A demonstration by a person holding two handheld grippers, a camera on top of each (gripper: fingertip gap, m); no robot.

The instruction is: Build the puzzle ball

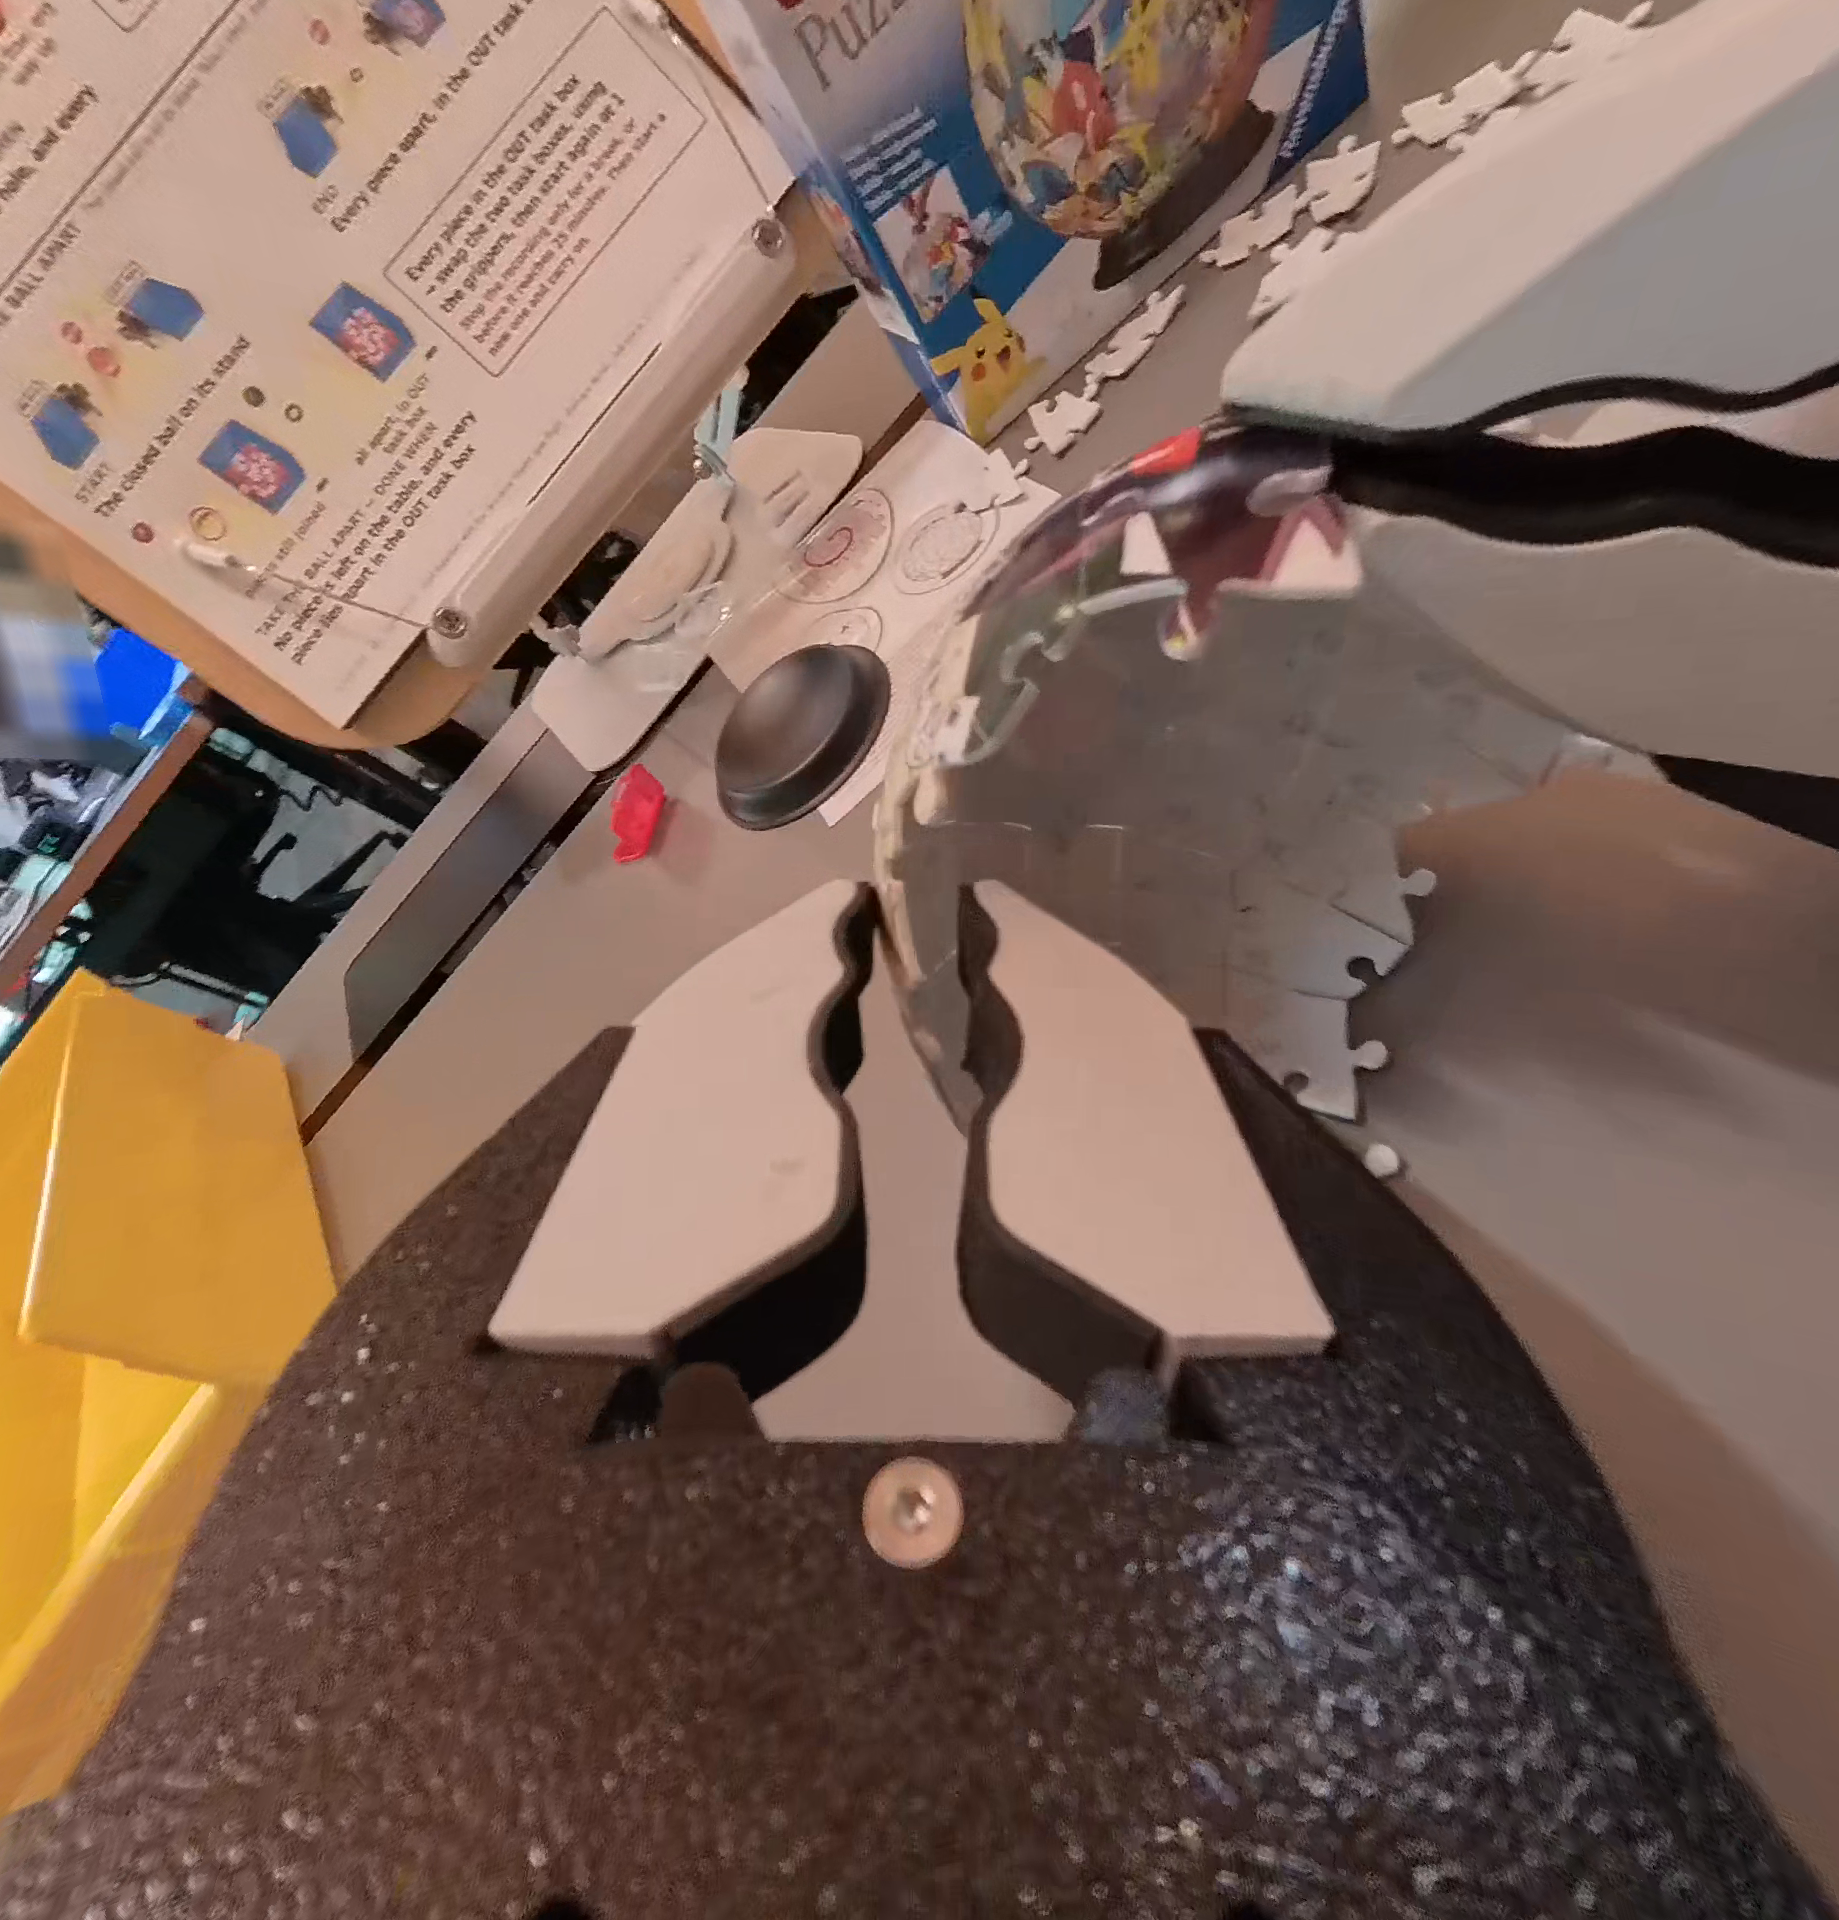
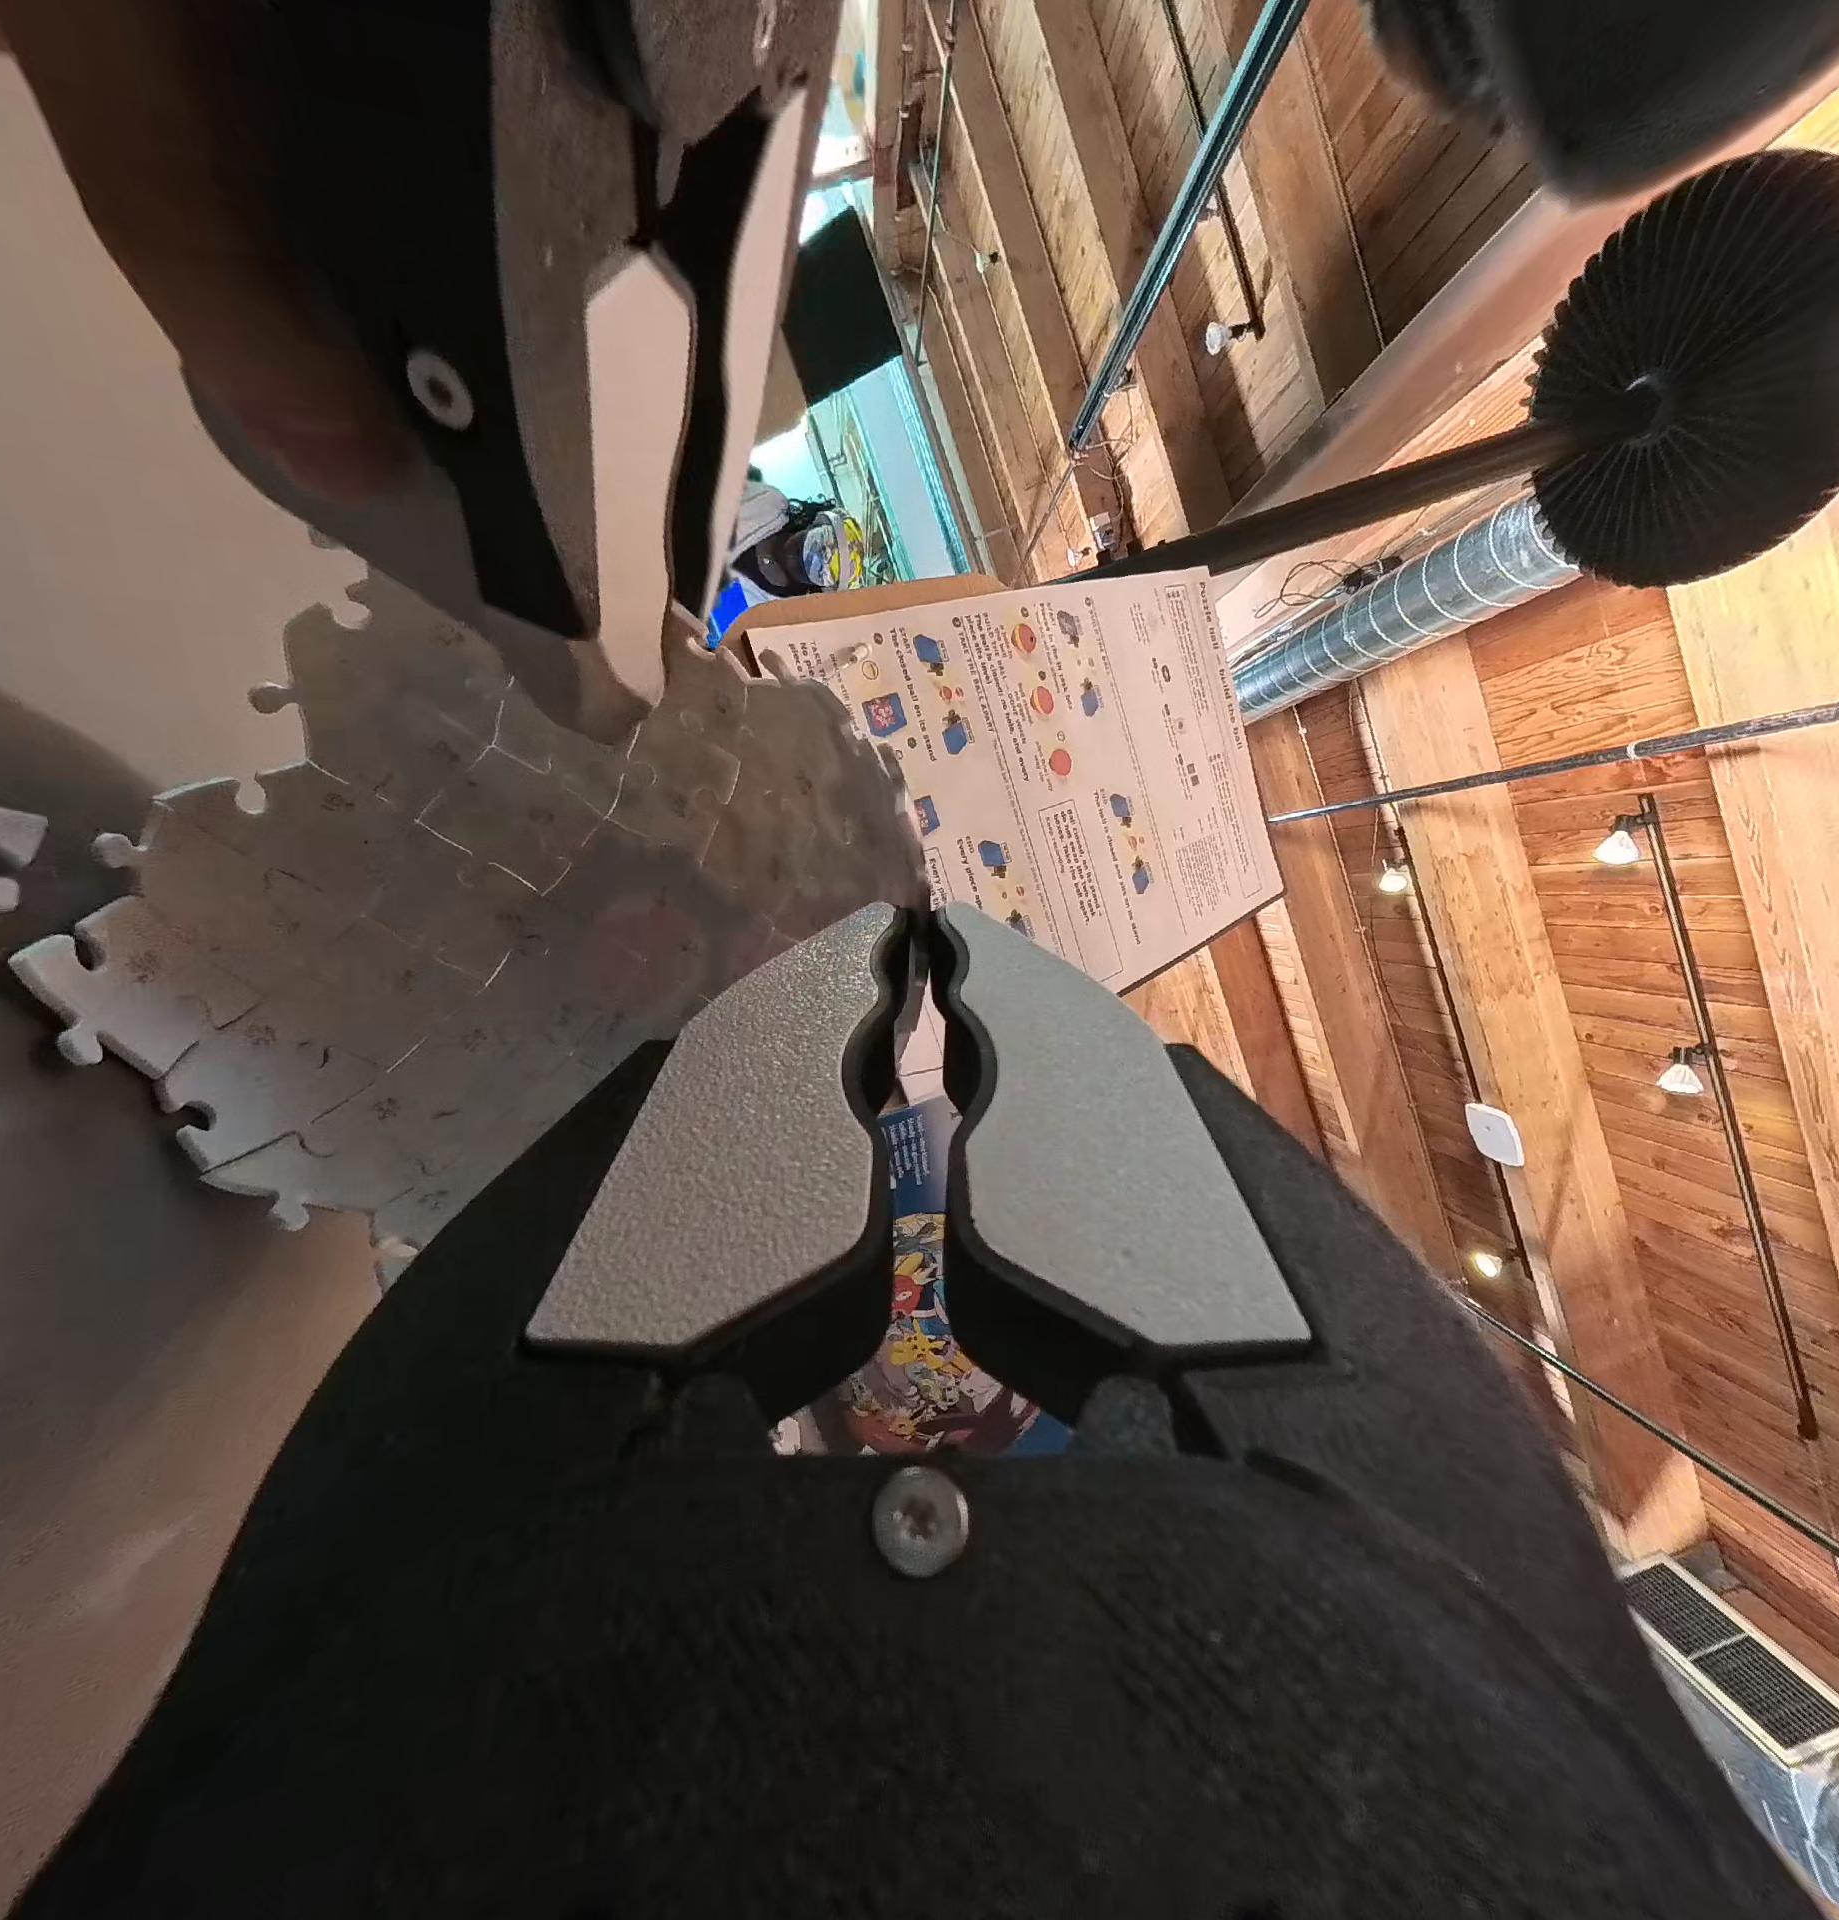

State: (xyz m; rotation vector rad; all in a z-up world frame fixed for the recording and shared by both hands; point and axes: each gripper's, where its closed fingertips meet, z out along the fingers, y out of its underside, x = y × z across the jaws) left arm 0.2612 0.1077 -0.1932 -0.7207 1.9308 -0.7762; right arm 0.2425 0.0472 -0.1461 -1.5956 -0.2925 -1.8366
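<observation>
Right now both tongs are gripping one curved shell (image 1: 1154,790) of joined puzzle pieces, held up in the air above the counter (image 1: 1621,1195). The left tongs (image 1: 920,935) are pinching the shell's lower edge, the thin wall caught between the two pads. The right tongs (image 2: 923,925) are pressing nearly shut on the shell's rim at its far side; only a sliver of gap is showing between the pads. In the left view the right tongs (image 1: 1258,488) are coming in from the right, clamping the shell's printed top edge.

The shell's grey inner face is turned toward both cameras. Its free edges are jagged, with tabs and notches sticking out (image 2: 73,977).

Beyond the shell, a dark round stand (image 1: 801,738) is sitting on a paper sheet (image 1: 894,530), with a small red item (image 1: 636,812) beside it. Farther behind the shell, loose white pieces (image 1: 1310,197) are lying scattered next to the puzzle box (image 1: 998,208). An instruction board (image 1: 323,312) is leaning left of the box, and a yellow bin (image 1: 115,1299) is sitting well left of the shell. Bare counter is lying open to the shell's right and below it.
</observation>
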